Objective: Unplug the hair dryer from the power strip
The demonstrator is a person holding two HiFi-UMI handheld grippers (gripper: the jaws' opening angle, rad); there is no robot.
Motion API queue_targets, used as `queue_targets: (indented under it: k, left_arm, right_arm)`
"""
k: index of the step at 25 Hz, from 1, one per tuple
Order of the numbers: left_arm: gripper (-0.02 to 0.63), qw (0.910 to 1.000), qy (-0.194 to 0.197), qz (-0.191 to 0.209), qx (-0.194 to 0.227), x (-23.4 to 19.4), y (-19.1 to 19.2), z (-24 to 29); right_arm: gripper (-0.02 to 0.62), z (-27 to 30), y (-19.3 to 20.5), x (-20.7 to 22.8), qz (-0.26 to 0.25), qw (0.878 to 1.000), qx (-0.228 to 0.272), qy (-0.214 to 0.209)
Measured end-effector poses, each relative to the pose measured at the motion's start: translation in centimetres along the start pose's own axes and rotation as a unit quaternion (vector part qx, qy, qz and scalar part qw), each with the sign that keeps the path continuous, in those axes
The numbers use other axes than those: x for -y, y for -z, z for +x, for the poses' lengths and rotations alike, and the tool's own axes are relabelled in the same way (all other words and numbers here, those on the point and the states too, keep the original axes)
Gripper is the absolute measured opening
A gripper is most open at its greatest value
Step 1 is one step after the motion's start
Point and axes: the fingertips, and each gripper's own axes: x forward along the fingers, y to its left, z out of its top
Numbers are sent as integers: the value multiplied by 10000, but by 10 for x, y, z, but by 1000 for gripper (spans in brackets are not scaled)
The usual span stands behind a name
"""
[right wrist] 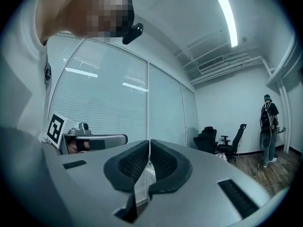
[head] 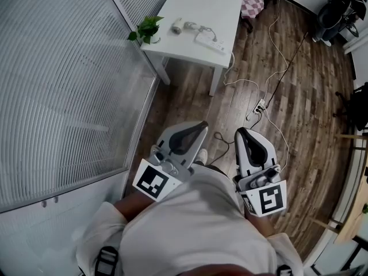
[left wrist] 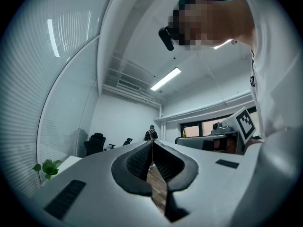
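In the head view a small white hair dryer [head: 178,26] lies on the white table [head: 198,4] far ahead, and its cord runs to a white power strip [head: 210,41] beside it. Both grippers are held close to my body, well short of the table. My left gripper [head: 201,125] is shut with nothing in it, its jaws touching in the left gripper view [left wrist: 152,143]. My right gripper [head: 241,132] is also shut and holds nothing [right wrist: 149,142]. Both gripper views tilt upward toward walls and ceiling, so neither shows the dryer or the strip.
A potted plant [head: 148,29] stands at the table's left corner against the glass wall [head: 63,79]. A second power strip [head: 260,105] and loose cables lie on the wooden floor. A chair with checked cloth [head: 252,2] is behind the table. A person [right wrist: 269,126] stands far off.
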Motion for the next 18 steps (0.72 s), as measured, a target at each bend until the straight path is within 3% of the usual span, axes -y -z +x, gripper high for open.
queue_targets:
  k: [18]
  left_arm:
    - [32,9996,-163,-121,-176,-8,21,8]
  right_arm:
    - [34,9,20,6,106,9996,-214,-168]
